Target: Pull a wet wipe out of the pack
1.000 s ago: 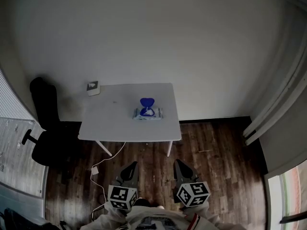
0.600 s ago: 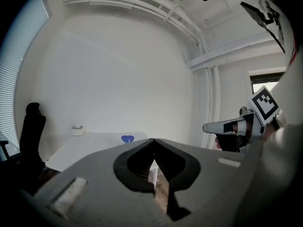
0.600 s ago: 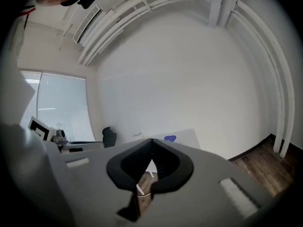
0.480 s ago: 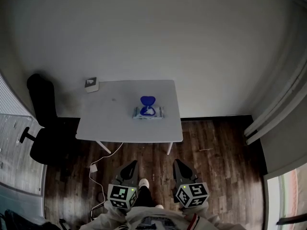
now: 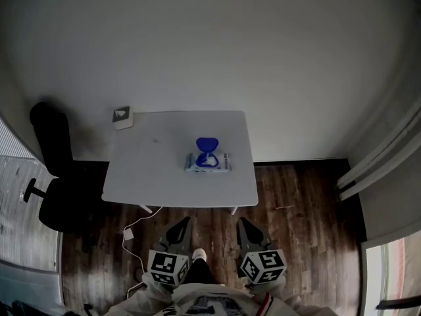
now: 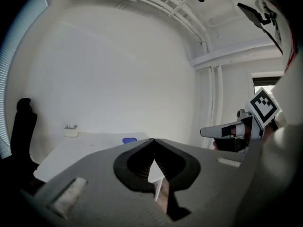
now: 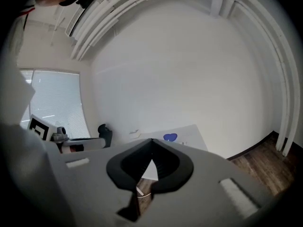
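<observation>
The wet wipe pack [image 5: 208, 162] lies near the middle of the white table [image 5: 151, 170], its blue lid [image 5: 205, 143] flipped up. Both grippers are low over the wooden floor, well short of the table's front edge. My left gripper [image 5: 177, 232] is shut with nothing in it, and so is my right gripper [image 5: 248, 232]. In the left gripper view the jaws [image 6: 152, 141] meet at their tips, and the blue lid [image 6: 129, 140] shows far beyond them. In the right gripper view the jaws [image 7: 152, 141] are also closed, with the lid [image 7: 170, 137] far ahead.
A black office chair [image 5: 49, 170] stands left of the table. A small white box [image 5: 122, 117] sits at the table's back left corner. A white cable [image 5: 135, 229] runs across the floor under the table. White pipes [image 5: 375, 170] line the right wall.
The table has grown a little larger and nearer in the head view. Both shut grippers have moved toward it together, and a shoe now shows between them.
</observation>
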Demonstrator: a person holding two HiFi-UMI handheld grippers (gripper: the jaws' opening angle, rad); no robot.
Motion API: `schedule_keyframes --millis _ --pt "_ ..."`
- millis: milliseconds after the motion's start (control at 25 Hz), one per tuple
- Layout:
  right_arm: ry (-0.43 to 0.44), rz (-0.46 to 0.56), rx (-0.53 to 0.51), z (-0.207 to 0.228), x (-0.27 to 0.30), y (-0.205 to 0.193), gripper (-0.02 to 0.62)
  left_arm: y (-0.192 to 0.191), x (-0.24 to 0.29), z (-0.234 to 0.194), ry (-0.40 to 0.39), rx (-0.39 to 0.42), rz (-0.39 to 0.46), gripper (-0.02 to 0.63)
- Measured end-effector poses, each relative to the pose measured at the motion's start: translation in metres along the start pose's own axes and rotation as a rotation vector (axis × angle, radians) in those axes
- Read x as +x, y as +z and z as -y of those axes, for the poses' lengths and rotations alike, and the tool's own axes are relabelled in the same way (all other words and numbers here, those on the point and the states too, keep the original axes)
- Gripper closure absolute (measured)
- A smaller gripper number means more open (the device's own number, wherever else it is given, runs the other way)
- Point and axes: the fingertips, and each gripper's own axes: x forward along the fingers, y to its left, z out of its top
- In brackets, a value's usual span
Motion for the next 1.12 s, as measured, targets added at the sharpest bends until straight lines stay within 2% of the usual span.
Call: schedule_keyframes --millis 680,1120 --pt "-0.043 -0.036 -0.006 -0.013 0.095 0.014 0.591 0.014 0.058 -0.079 -0.040 0.010 -0.002 0.601" --pt "-0.097 -0.004 -0.040 -0.023 0.124 0.038 0.590 0.025 0.079 -0.103 -0.103 -0.016 0.022 0.603"
